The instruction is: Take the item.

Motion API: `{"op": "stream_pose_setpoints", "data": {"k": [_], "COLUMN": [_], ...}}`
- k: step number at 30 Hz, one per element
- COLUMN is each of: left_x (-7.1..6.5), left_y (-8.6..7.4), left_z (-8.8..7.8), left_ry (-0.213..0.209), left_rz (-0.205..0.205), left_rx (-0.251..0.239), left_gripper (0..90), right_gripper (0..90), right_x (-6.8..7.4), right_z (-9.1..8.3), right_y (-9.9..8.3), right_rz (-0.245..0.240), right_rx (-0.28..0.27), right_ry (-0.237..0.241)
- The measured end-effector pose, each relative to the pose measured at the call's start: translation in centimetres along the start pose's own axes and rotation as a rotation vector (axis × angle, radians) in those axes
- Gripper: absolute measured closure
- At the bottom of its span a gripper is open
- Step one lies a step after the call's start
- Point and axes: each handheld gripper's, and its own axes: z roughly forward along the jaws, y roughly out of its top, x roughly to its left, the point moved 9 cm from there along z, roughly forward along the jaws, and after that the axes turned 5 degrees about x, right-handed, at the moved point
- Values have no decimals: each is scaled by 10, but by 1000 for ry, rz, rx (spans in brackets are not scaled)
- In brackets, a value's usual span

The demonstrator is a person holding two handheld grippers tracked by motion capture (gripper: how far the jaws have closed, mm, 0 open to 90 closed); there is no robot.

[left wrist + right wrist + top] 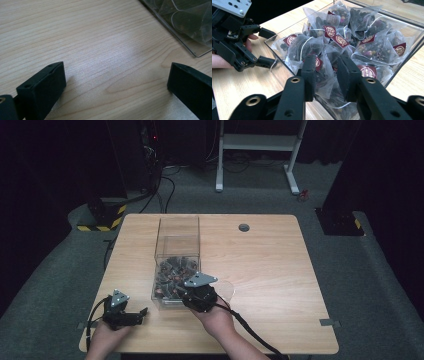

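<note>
A clear plastic box (178, 234) stands on the wooden table (265, 265), its near half heaped with several pyramid tea bags (174, 270) bearing dark red tags. My right gripper (194, 293) reaches over the box's near end. In the right gripper view its jaws (327, 72) are drawn close together with one tea bag (325, 62) pinched between them. My left gripper (142, 315) rests low on the table to the left of the box, open and holding nothing. It also appears in the right gripper view (266, 47). The left gripper view shows bare wood between its jaws (116, 82) and the box corner (185, 27).
A round cable hole (244, 227) sits at the table's far middle. Beyond the table stands a white desk frame (257, 142), with dark equipment and cables on the grey floor. The right gripper's cable (250, 330) trails off the near edge.
</note>
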Motion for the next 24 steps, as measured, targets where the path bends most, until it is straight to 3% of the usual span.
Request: {"op": "stream_pose_setpoints", "data": {"k": [6,16,24], "left_x": [0,0,0], "left_y": [0,0,0], "left_z": [0,0,0], "left_ry": [0,0,0], "left_rz": [-1,0,0], "left_rx": [0,0,0], "left_gripper": [21,22,21], "right_gripper": [739,892,900], "right_x": [1,1,2], "right_z": [1,3,-2], "right_y": [-2,-4,-1], "right_rz": [0,-5,-16], "right_rx": [8,18,-15], "right_ry": [6,1,-3]}}
